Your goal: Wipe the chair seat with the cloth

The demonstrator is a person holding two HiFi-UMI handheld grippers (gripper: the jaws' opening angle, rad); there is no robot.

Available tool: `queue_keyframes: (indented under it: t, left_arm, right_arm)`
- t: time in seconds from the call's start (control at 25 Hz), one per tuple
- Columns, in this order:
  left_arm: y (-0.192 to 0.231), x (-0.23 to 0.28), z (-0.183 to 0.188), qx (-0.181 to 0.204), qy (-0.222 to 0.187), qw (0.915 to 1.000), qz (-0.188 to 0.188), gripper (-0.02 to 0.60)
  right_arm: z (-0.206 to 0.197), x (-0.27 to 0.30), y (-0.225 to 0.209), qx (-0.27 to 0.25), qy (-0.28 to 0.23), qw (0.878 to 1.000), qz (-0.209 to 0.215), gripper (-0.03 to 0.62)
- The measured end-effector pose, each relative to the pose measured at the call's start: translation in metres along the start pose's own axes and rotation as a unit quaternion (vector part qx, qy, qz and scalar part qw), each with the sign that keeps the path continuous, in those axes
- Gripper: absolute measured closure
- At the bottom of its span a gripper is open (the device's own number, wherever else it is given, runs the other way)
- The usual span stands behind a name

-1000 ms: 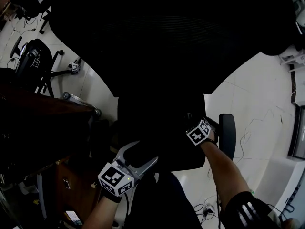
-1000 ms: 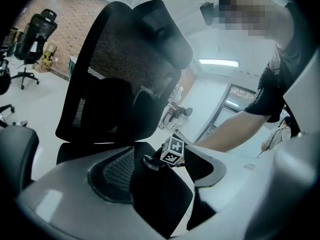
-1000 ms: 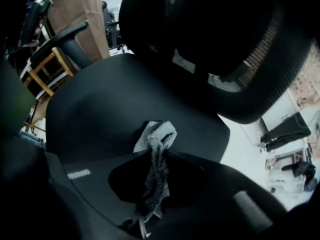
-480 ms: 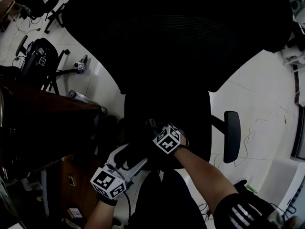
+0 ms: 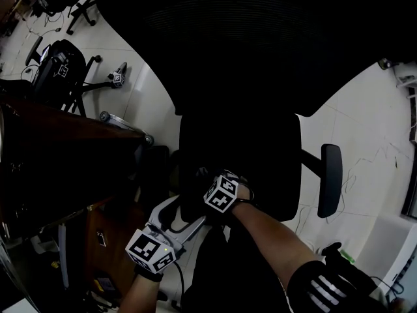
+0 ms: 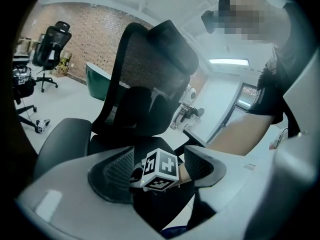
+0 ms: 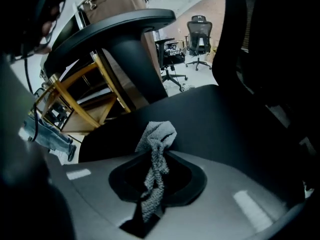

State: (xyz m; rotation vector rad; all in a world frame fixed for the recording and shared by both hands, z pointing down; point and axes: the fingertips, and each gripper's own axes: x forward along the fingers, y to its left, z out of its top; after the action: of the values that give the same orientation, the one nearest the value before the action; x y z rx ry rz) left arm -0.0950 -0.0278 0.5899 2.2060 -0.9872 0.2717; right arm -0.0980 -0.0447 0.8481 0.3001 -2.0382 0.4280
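The right tongs [image 7: 156, 176] are clenched on the cloth [image 7: 159, 136]. A grey strip is pinched between the jaws, and the bunched end is pushed out ahead onto the chair seat [image 7: 215, 119], near its front edge. Contact is judged likely but not confirmed. The tongs are held low to the seat, presumably so the bunch drags as a pad. The left tongs [image 6: 159, 156] are released, jaws wide apart, nothing gripped. They are kept just off the seat's front edge, judged clear of the wiping path.

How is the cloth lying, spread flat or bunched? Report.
Bunched: the cloth is a crumpled strand pinched in the right tool.
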Motion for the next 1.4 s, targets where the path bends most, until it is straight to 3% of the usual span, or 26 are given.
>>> queue_keyframes:
  t: [0.2, 0.52, 0.72, 0.88, 1.12, 1.28, 1.4]
  left_arm:
    - [-0.018, 0.012, -0.009, -0.002, 0.011, 0.9995, -0.029, 0.244]
    - [-0.051, 0.042, -0.022, 0.006, 0.031, 0.9959, -0.084, 0.244]
    - [-0.06, 0.046, -0.025, 0.011, 0.041, 0.9942, -0.098, 0.244]
    - [-0.059, 0.038, -0.028, 0.009, 0.044, 0.9945, -0.095, 0.244]
    - [-0.041, 0.005, -0.031, 0.003, 0.038, 0.9974, -0.061, 0.245]
    - [-0.027, -0.017, -0.032, -0.005, 0.032, 0.9989, -0.034, 0.245]
    - [-0.02, -0.028, -0.036, -0.006, 0.033, 0.9993, -0.019, 0.247]
  right_arm:
    - [-0.069, -0.025, -0.023, -0.004, 0.05, 0.998, -0.026, 0.548]
    - [-0.183, -0.1, -0.079, 0.067, 0.111, 0.987, -0.095, 0.548]
    - [-0.216, -0.127, -0.094, 0.114, 0.115, 0.979, -0.124, 0.548]
    - [-0.181, -0.127, -0.087, 0.13, 0.069, 0.982, -0.122, 0.548]
    - [-0.058, -0.078, -0.002, 0.071, -0.017, 0.997, -0.029, 0.548]
    - [0.001, -0.04, 0.058, 0.033, -0.037, 0.998, 0.026, 0.548]
    - [0.016, -0.017, 0.087, 0.01, -0.029, 0.998, 0.046, 0.548]
